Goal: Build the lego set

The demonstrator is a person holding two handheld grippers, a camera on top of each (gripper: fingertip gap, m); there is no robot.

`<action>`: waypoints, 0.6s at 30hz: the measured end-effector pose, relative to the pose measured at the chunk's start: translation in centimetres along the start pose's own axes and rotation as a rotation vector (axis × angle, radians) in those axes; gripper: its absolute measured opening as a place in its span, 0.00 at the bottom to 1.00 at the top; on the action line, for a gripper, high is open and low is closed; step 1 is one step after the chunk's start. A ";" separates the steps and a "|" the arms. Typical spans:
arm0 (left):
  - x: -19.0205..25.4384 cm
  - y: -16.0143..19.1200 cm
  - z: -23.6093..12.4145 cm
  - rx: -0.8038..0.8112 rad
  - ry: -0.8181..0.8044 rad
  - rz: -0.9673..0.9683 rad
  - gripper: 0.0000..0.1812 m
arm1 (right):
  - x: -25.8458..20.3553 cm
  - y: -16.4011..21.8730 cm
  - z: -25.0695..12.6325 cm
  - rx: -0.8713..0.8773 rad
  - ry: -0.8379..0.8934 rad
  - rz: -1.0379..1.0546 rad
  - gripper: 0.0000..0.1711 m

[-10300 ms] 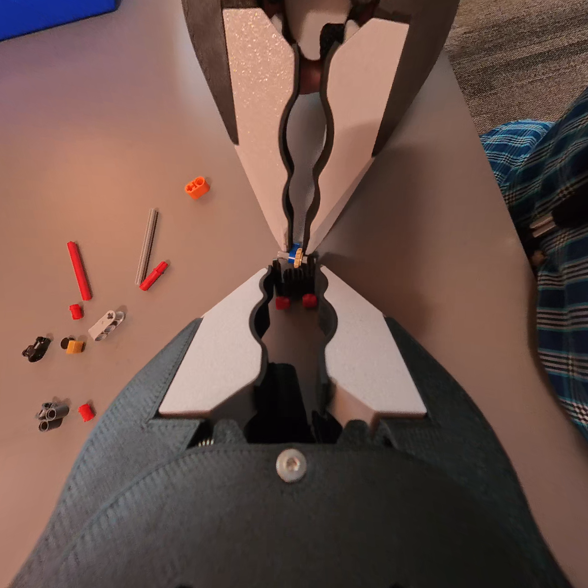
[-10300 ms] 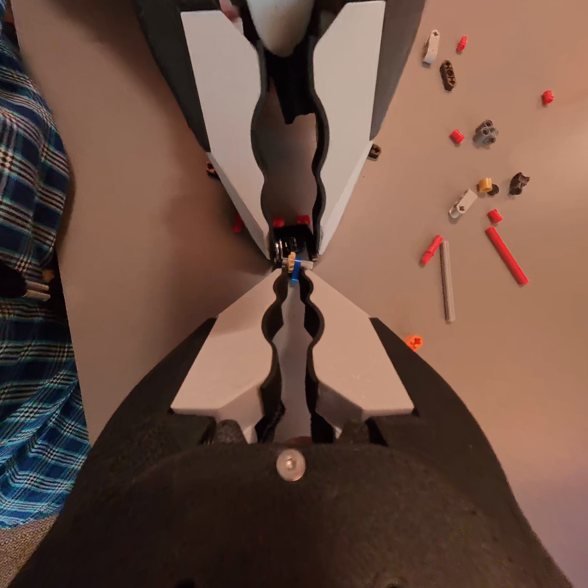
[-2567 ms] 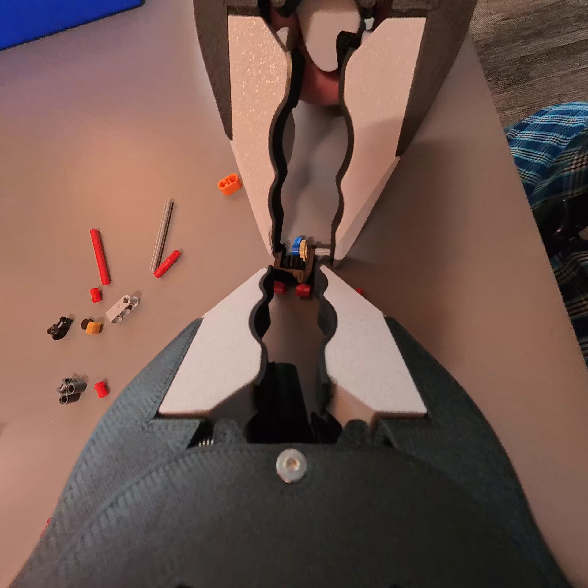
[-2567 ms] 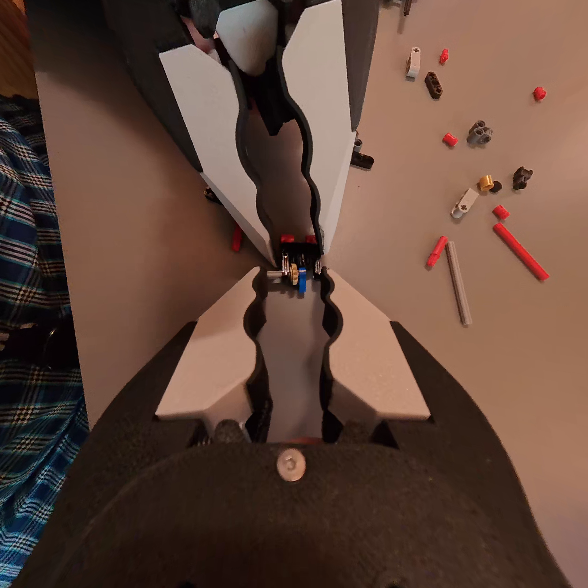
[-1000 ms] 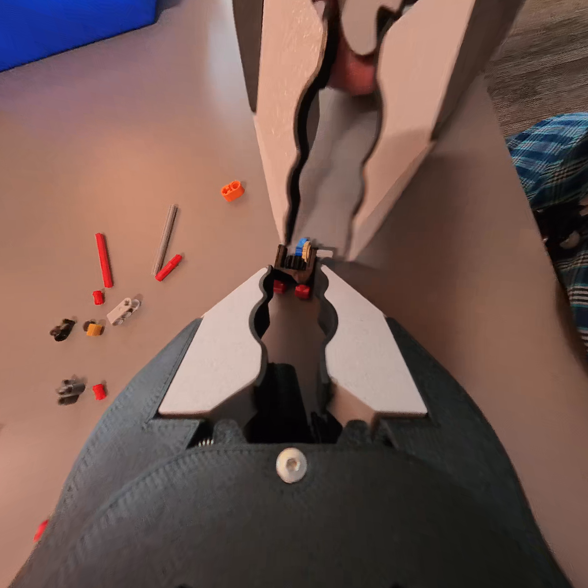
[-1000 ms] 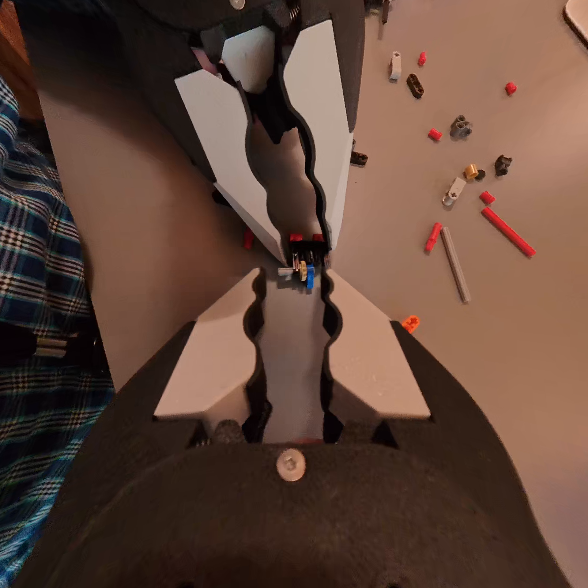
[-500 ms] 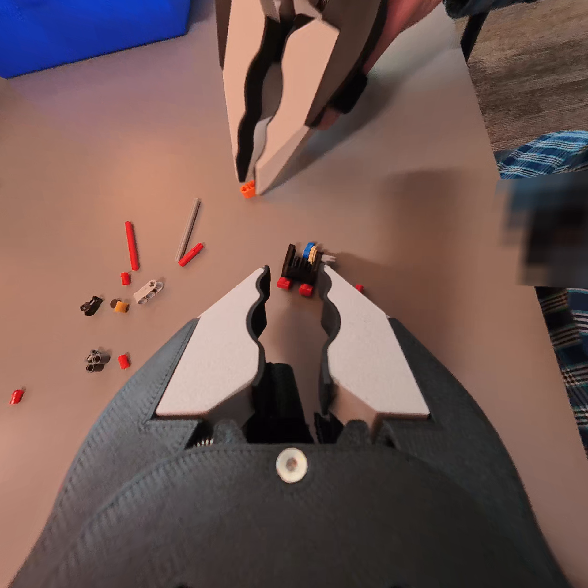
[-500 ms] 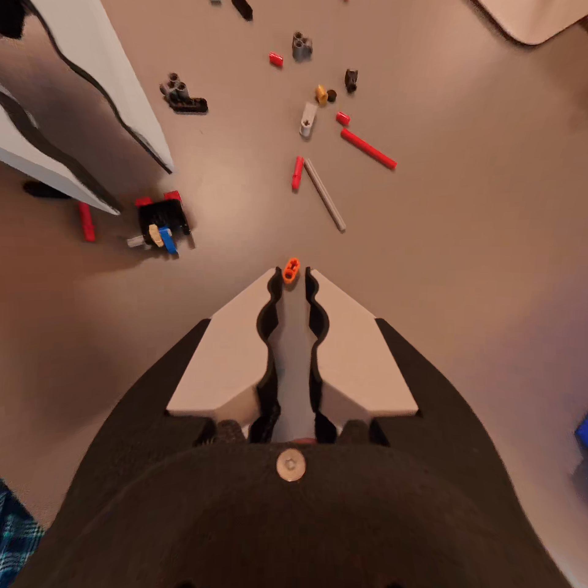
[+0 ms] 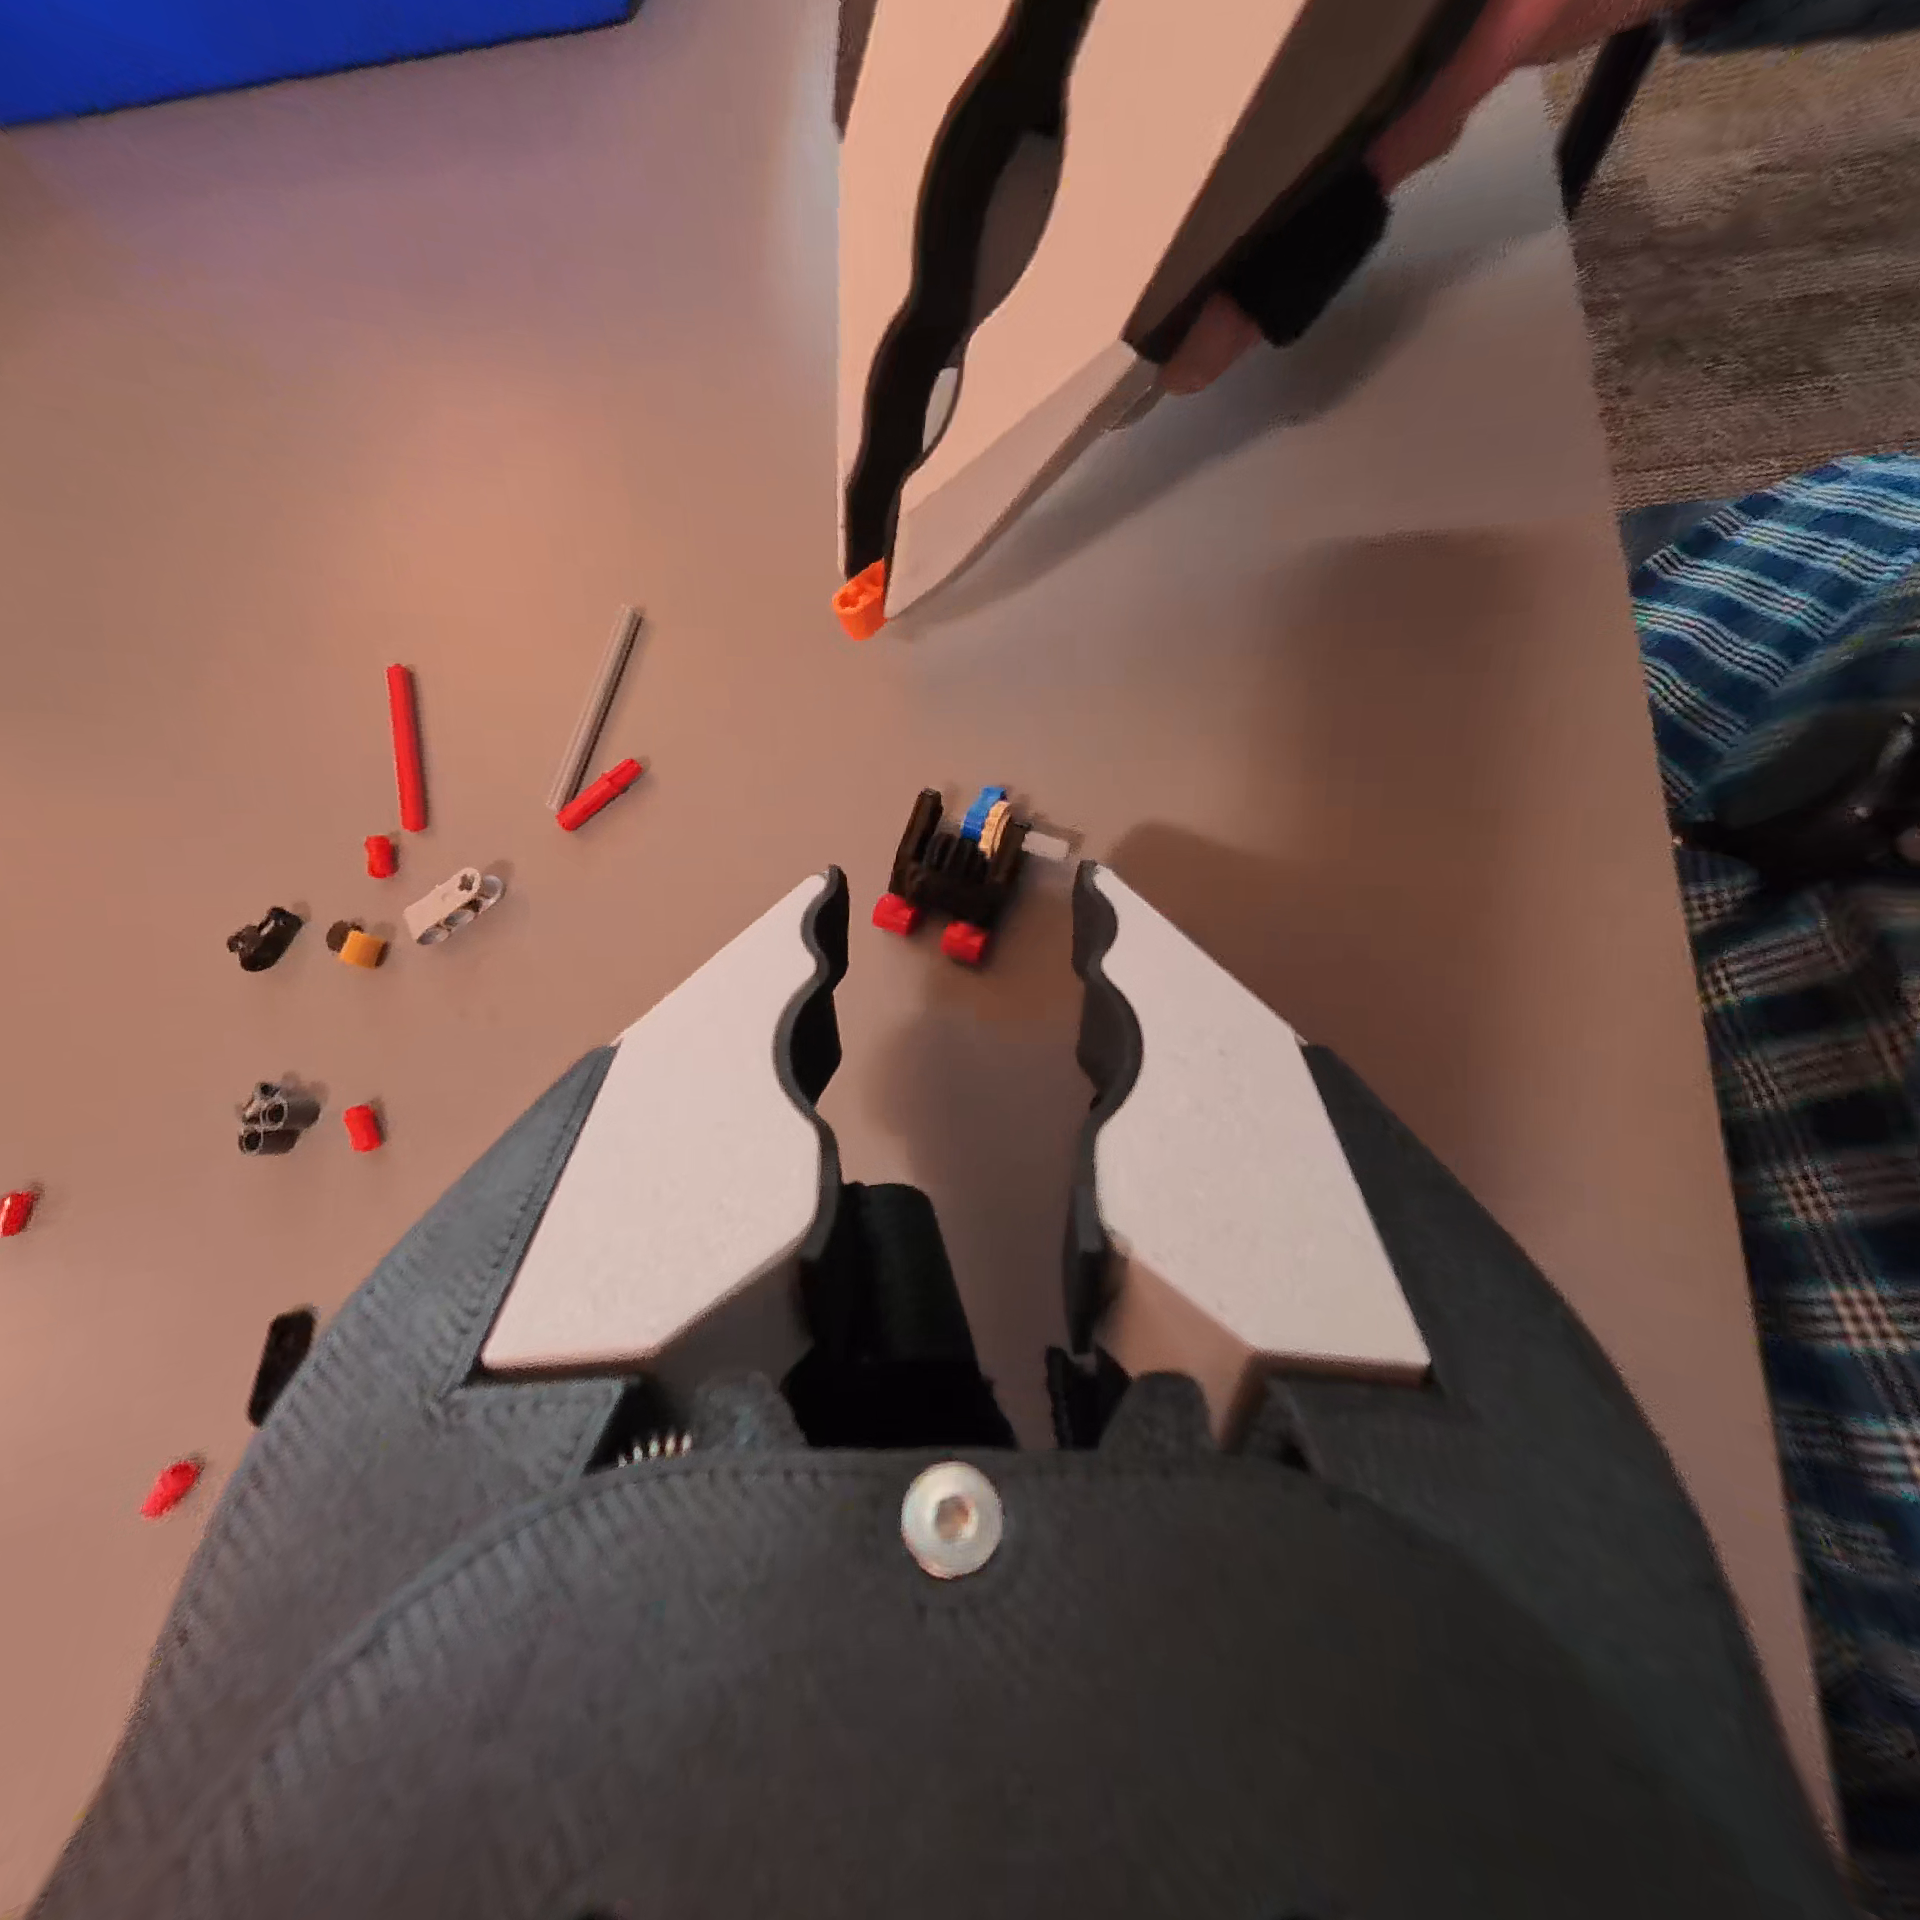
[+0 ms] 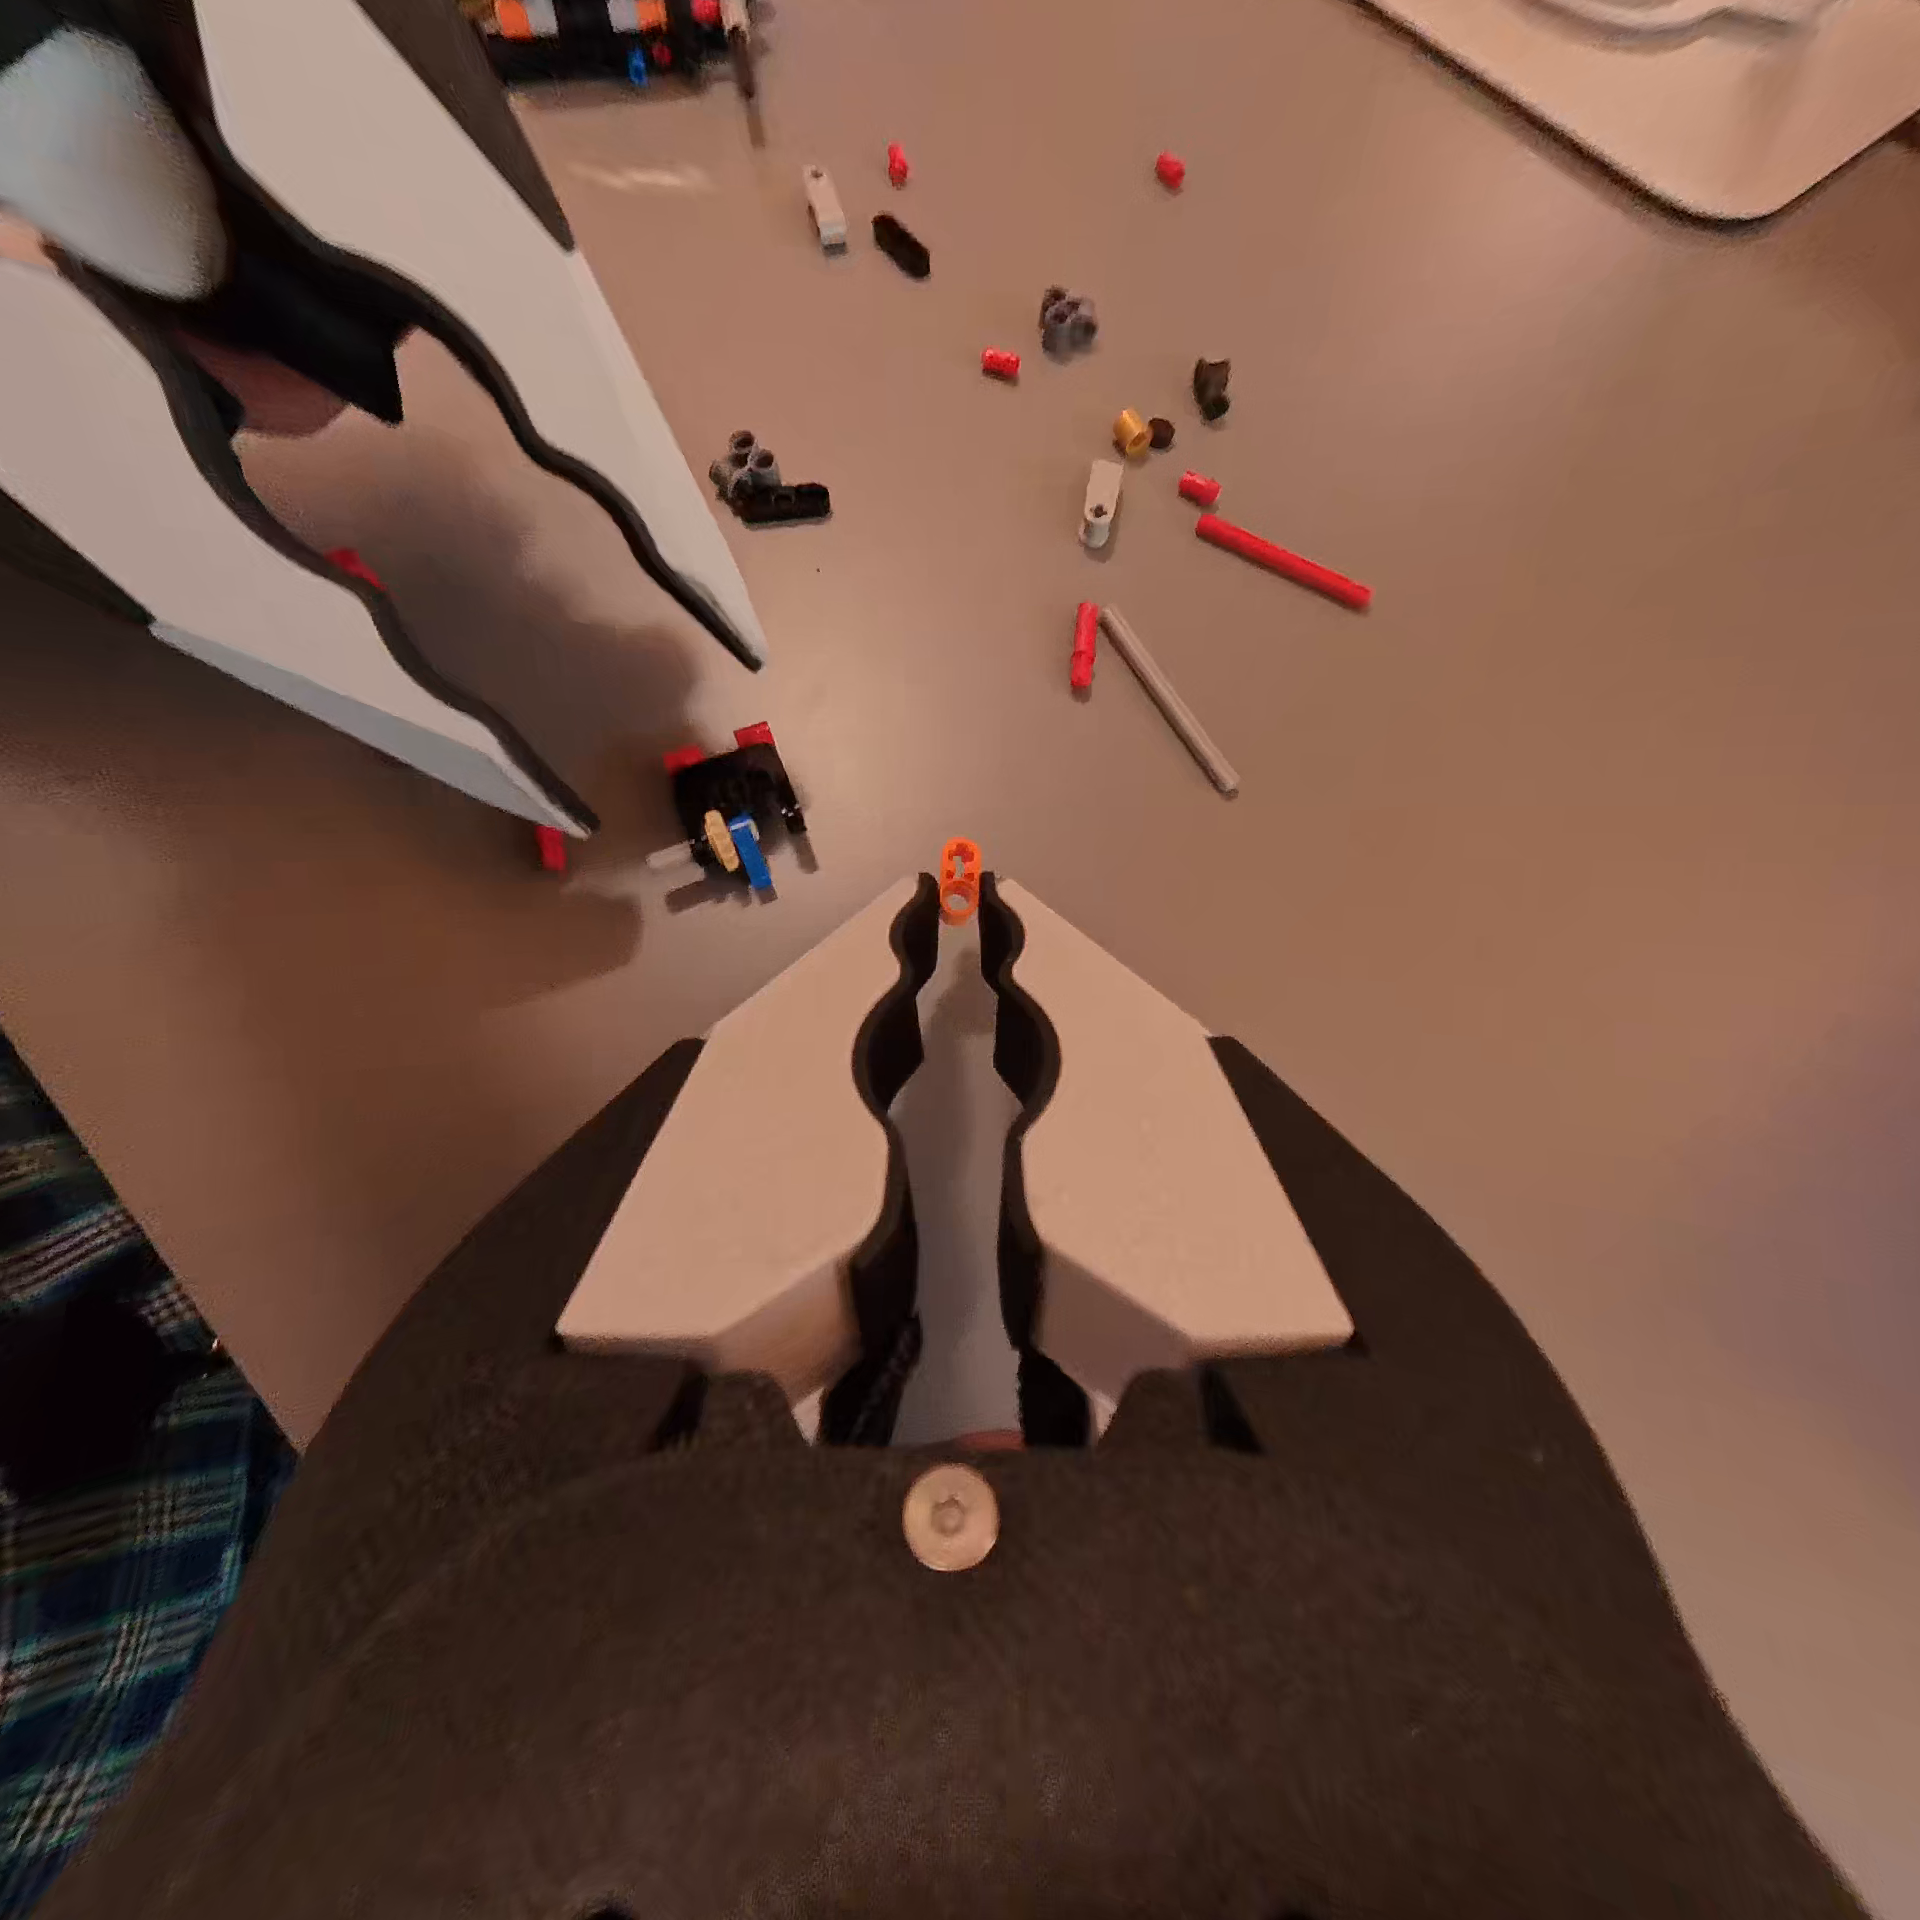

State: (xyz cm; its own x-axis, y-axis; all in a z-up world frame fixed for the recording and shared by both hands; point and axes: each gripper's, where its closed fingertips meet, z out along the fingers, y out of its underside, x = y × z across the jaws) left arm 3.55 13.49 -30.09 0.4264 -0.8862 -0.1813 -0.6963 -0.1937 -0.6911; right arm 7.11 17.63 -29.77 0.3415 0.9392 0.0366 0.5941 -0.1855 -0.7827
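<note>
A small black assembly (image 9: 951,873) with red pins, a blue and a tan part lies on the brown table (image 9: 1299,727). My left gripper (image 9: 958,902) is open and empty, its tips on either side of the assembly's near end without touching it. My right gripper (image 10: 956,883) is shut on a small orange connector (image 10: 960,878) at its tips, low over the table. In the left wrist view the right gripper (image 9: 871,582) reaches down from the top with the orange connector (image 9: 860,608). In the right wrist view the left gripper (image 10: 665,743) and the assembly (image 10: 732,800) show at the left.
Loose parts lie spread on the table: a long red axle (image 9: 405,748), a grey axle (image 9: 594,712), red pins, grey and black connectors (image 10: 769,483). A blue box (image 9: 260,52) stands far left. The table edge (image 9: 1631,831) and a person's plaid clothing (image 9: 1808,727) are at the right. Across from one pair of fingers to the other is roughly 6 cm.
My left gripper let go of the assembly, which now lies on the table, and opened wider. My right gripper left the assembly, moved to the orange connector and shut on it.
</note>
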 end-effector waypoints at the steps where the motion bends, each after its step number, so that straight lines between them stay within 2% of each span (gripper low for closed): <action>1: 0.0 0.1 0.1 -0.019 -0.014 -0.006 0.23 | 0.0 -0.2 -0.1 0.020 0.006 0.016 0.03; 10: 1.1 0.5 0.8 -0.079 -0.056 -0.053 0.22 | -0.2 0.2 -0.5 0.073 -0.014 0.070 0.02; 13: 0.9 0.7 1.2 -0.099 -0.079 -0.059 0.19 | -0.2 0.4 -0.5 0.059 -0.008 0.065 0.02; 15: 0.5 0.8 1.3 -0.114 -0.102 -0.064 0.13 | -0.3 0.6 -0.4 0.051 -0.006 0.055 0.02; 18: 0.4 0.5 1.6 -0.122 -0.087 -0.068 0.12 | -0.4 0.8 -0.2 0.033 -0.010 0.044 0.02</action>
State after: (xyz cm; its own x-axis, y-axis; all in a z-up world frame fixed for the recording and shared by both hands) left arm 4.27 13.74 -31.61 0.5194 -0.8307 -0.2006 -0.7272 -0.3063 -0.6143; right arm 7.61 17.02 -30.29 0.3597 0.9331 -0.0045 0.5545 -0.2176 -0.8033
